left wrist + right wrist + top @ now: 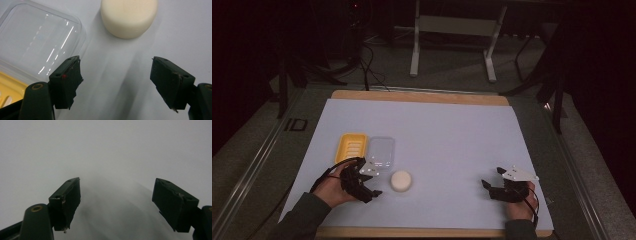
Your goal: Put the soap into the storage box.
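A round cream soap bar (401,180) lies on the pale sheet near the table's front left. In the left gripper view the soap bar (128,17) sits just ahead of the jaws. A yellow soap dish (351,147) and a clear plastic lid (380,153) lie side by side behind it; the lid (37,41) and a corner of the dish (8,91) show at the left of the left gripper view. My left gripper (371,186) is open beside the soap, holding nothing. My right gripper (492,179) is open over bare sheet at the front right, and the right gripper (116,205) holds nothing.
The pale sheet (447,135) covers a wooden board (422,96) on the table. Beyond the far edge stand a white frame's legs (414,55) and trailing cables (369,65) on the floor. The surroundings are dark.
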The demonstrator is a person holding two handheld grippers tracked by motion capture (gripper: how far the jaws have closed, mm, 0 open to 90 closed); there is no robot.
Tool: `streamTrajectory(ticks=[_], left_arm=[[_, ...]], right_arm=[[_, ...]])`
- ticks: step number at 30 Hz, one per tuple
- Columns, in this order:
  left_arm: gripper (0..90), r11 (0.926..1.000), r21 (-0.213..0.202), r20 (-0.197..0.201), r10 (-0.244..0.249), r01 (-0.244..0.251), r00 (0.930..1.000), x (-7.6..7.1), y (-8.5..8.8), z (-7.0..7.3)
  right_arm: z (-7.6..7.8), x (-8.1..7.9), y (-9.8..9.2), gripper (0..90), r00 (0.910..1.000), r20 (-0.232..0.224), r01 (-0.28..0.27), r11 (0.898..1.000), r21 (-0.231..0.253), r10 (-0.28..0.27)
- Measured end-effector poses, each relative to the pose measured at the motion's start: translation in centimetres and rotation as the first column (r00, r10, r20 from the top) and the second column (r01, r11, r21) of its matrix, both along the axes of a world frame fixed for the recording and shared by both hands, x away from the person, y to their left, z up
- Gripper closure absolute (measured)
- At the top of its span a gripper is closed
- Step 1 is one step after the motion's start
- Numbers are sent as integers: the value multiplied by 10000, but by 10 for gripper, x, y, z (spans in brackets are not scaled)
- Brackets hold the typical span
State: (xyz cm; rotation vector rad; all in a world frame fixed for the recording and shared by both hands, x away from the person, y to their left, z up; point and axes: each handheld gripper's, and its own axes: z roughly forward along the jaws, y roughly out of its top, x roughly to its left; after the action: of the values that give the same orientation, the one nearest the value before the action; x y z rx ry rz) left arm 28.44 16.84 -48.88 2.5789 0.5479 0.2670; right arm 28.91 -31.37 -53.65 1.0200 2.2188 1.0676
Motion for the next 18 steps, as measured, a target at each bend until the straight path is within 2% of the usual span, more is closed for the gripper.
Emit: streamTrajectory(ticks=[18], left_arm=[[244, 9998, 147, -153, -135, 137, 9998, 11, -8, 0]], right_arm=[[0, 0, 0, 225, 10000, -37, -13, 10000, -3, 13]])
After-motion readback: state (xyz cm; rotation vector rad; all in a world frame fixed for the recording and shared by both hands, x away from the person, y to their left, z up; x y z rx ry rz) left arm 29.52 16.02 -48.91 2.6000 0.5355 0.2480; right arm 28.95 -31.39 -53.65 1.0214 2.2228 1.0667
